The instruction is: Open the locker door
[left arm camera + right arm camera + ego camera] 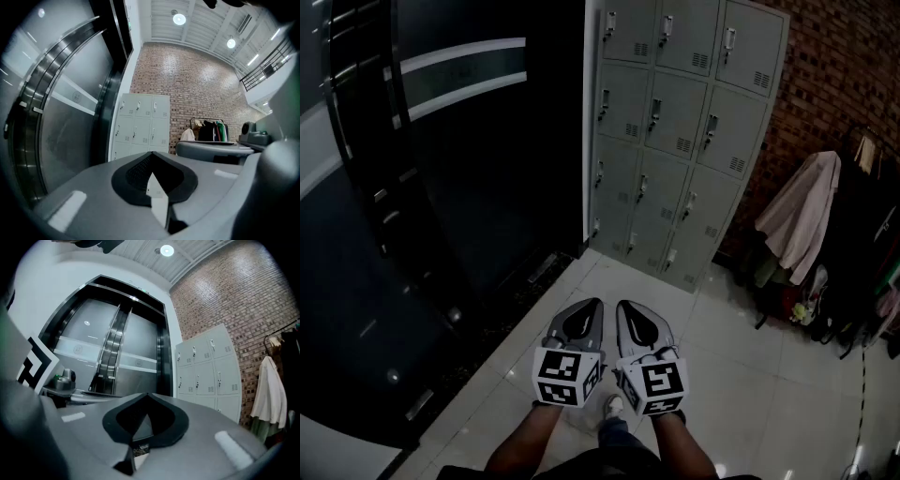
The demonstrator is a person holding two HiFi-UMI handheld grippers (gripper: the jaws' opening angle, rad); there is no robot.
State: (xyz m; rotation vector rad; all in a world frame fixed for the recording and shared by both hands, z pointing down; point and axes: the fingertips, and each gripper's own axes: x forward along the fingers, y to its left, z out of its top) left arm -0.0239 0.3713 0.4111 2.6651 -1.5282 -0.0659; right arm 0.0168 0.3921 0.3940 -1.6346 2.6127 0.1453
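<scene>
Left gripper [589, 306], right gripper [625, 307]; lockers [675, 131] beyond

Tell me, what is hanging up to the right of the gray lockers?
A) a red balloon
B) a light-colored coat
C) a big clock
B: a light-colored coat hangs just right of the lockers, in front of the brick wall; no clock or balloon shows there.
</scene>
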